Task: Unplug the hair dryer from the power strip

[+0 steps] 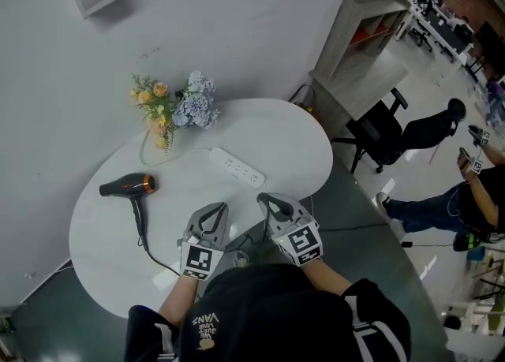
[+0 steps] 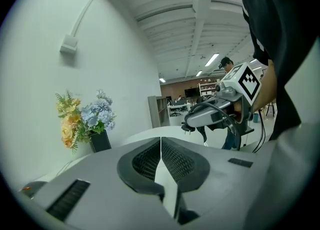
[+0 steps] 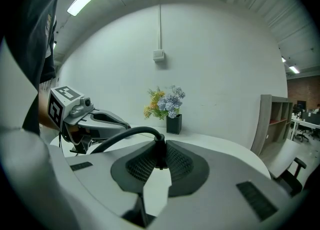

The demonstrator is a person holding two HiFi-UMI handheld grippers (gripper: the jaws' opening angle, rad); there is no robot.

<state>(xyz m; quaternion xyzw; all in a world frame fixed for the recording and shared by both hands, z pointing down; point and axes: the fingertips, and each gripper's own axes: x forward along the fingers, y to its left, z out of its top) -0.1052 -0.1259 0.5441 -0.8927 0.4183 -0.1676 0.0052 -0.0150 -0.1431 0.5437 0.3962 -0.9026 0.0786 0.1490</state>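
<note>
The black and orange hair dryer [image 1: 126,187] lies at the left of the white round table [image 1: 300,147]. Its black cord [image 1: 147,244] trails toward the near edge. The white power strip [image 1: 237,167] lies mid-table with nothing plugged into it. My right gripper [image 1: 264,199] is near the front edge, shut on the dryer's plug [image 3: 159,150], and the cord [image 3: 120,136] arcs away to the left. The plug's prongs [image 2: 192,127] point down, clear of the strip. Beside it, my left gripper [image 1: 217,209] is shut with nothing between its pads [image 2: 150,159].
A black vase of yellow and blue flowers [image 1: 170,112] stands at the table's far side by the wall. A wooden shelf unit [image 1: 355,45] and a black office chair [image 1: 379,132] are to the right. A seated person [image 1: 465,203] is at the far right.
</note>
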